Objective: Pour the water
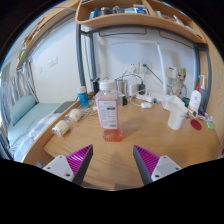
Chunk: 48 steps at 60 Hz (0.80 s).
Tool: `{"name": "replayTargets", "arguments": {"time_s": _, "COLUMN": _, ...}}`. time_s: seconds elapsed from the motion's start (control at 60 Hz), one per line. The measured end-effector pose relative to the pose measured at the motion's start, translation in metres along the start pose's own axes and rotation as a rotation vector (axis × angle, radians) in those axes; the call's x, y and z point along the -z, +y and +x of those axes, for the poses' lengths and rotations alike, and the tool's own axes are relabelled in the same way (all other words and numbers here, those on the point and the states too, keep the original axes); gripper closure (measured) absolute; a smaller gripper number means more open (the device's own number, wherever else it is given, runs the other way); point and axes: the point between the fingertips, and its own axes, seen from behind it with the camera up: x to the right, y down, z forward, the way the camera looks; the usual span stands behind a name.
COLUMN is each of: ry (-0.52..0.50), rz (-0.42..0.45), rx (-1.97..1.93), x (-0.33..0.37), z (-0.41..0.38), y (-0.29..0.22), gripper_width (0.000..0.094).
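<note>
A cluttered dorm-style room surrounds my wooden desk, with a bed off to one side. My gripper is spread wide and holds nothing. I should advance straight and level, then close around the body of the plastic bottle, which stands upright just ahead of my fingers, slightly toward the left one.

The bottle stood upright on the wooden table, beyond the open fingers and apart from them. It was clear plastic with a white cap, pinkish liquid filling its lower part. A white cup stood upright well to its right.
</note>
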Motion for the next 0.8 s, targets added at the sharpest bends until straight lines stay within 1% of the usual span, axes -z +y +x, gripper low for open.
{"name": "replayTargets", "arguments": {"time_s": 0.067, "ry": -0.007, "rz": 0.024, "rx": -0.005, "x": -0.016, "z": -0.006, "y": -0.013, "gripper_width": 0.0087}}
{"name": "replayTargets", "arguments": {"time_s": 0.267, "ry": 0.01, "rz": 0.14, "rx": -0.062, "x": -0.06, "z": -0.012, "y": -0.063, "gripper_width": 0.0101}}
{"name": "replayTargets", "arguments": {"time_s": 0.4, "ry": 0.024, "rz": 0.185, "rx": -0.029, "x": -0.076, "z": -0.006, "y": -0.087, "gripper_width": 0.0104}}
{"name": "replayTargets", "arguments": {"time_s": 0.433, "ry": 0.027, "rz": 0.205, "rx": -0.019, "x": -0.077, "z": -0.005, "y": -0.092, "gripper_width": 0.0127}}
{"name": "replayTargets", "arguments": {"time_s": 0.483, "ry": 0.036, "rz": 0.249, "rx": -0.001, "x": -0.078, "z": -0.003, "y": -0.102, "gripper_width": 0.0208}}
{"name": "replayTargets", "arguments": {"time_s": 0.517, "ry": 0.045, "rz": 0.268, "rx": 0.007, "x": -0.08, "z": -0.001, "y": -0.106, "gripper_width": 0.0302}}
{"name": "replayTargets", "arguments": {"time_s": 0.683, "ry": 0.077, "rz": 0.311, "rx": 0.01, "x": -0.083, "z": 0.006, "y": -0.112, "gripper_width": 0.0374}}
{"name": "replayTargets", "arguments": {"time_s": 0.8, "ry": 0.091, "rz": 0.336, "rx": -0.008, "x": -0.082, "z": 0.01, "y": -0.114, "gripper_width": 0.0394}}
